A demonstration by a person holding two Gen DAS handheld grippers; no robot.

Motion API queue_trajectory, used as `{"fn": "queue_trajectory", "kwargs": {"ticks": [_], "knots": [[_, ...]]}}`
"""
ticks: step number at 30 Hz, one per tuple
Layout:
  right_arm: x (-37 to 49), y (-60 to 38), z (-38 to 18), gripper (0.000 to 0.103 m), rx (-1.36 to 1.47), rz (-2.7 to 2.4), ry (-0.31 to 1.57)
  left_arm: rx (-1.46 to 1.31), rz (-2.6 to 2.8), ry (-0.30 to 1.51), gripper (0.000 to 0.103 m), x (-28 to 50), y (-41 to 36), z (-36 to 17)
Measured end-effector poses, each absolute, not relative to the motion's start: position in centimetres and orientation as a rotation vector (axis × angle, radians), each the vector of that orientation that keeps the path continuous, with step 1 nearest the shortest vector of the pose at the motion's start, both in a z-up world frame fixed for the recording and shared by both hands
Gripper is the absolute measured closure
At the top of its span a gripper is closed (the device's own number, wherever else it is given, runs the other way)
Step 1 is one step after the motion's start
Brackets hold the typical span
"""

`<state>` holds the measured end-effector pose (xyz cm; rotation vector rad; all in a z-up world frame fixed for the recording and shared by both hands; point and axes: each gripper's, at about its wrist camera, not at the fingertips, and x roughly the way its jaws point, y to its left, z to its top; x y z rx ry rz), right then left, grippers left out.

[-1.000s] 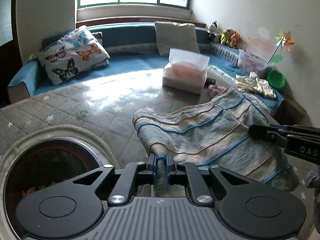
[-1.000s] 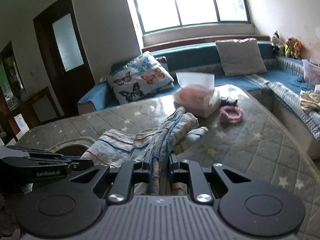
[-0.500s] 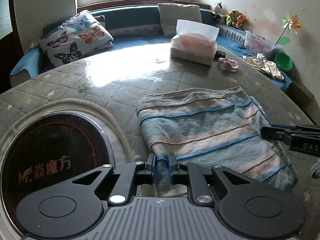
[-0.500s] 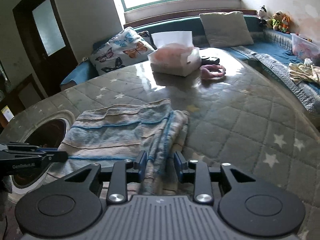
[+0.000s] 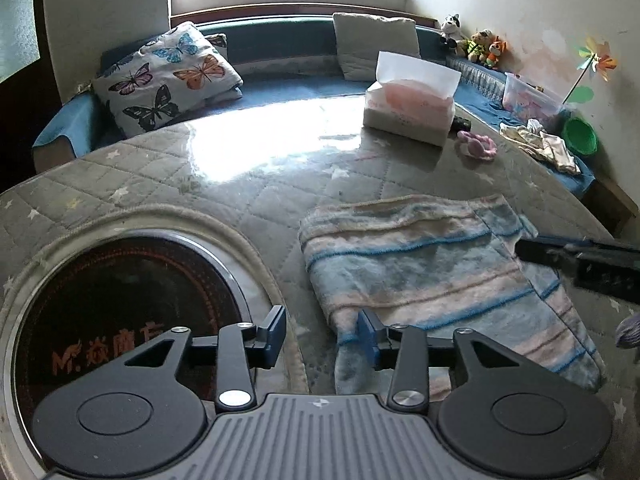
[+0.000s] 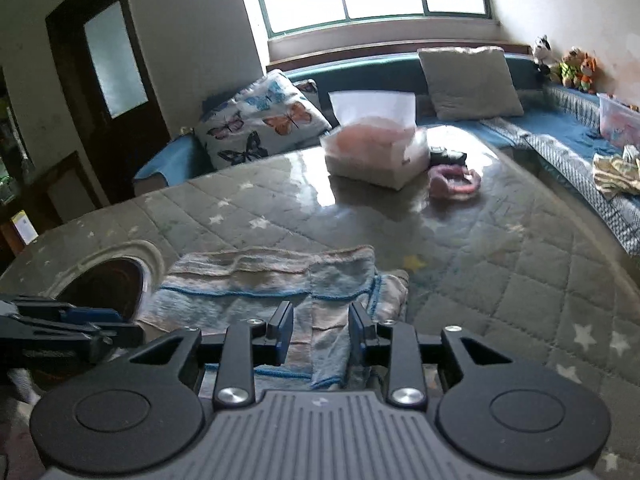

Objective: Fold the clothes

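Note:
A striped blue, pink and beige cloth (image 5: 432, 272) lies folded flat on the quilted grey table; it also shows in the right wrist view (image 6: 280, 292). My left gripper (image 5: 322, 334) is open at the cloth's near left corner, and the cloth's edge lies by its right finger. My right gripper (image 6: 319, 328) is open over the cloth's near right part and holds nothing. The right gripper's fingers (image 5: 580, 258) show at the right of the left wrist view. The left gripper's fingers (image 6: 72, 324) show at the left of the right wrist view.
A round dark cooktop inset (image 5: 112, 320) lies in the table left of the cloth. A tissue box (image 5: 408, 108) and a pink hair tie (image 5: 478, 146) sit at the far side. A blue bench with a butterfly pillow (image 5: 164, 80) and toys runs behind the table.
Both grippers lowered the lifted cloth onto the table and opened, releasing it. The cloth now lies flat and folded, and both grippers have drawn back a little.

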<state>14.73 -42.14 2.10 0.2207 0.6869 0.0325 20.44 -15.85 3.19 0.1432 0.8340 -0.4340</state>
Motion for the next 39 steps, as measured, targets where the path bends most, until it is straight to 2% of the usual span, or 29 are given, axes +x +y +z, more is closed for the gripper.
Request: {"fn": "queue_trajectory", "kwargs": {"ticks": [6,11,13,17,28,39], "knots": [[15.4,-42.6,1.1,0.074,0.223,0.022,0.708,0.145,-0.428,0.827,0.058,22.6,-16.2,2.9],[15.6,-42.5,0.9,0.074,0.206,0.03,0.714,0.167,-0.419,0.834,0.054,23.9,-16.4,1.6],[15.6,-42.6,0.8,0.074,0.207,0.033,0.715,0.162,-0.415,0.832,0.048,24.2,-16.1,1.4],[15.4,-42.5,1.0,0.073,0.205,0.042,0.71,0.153,-0.416,0.831,0.048,24.2,-15.8,1.7],[11.3,-40.0,2.6,0.071,0.128,0.136,0.687,0.189,-0.45,0.805,0.036,20.6,-15.5,2.4],[4.3,-39.3,1.7,0.07,0.126,0.144,0.71,0.216,-0.477,0.805,0.031,15.3,-14.1,2.1]]}}
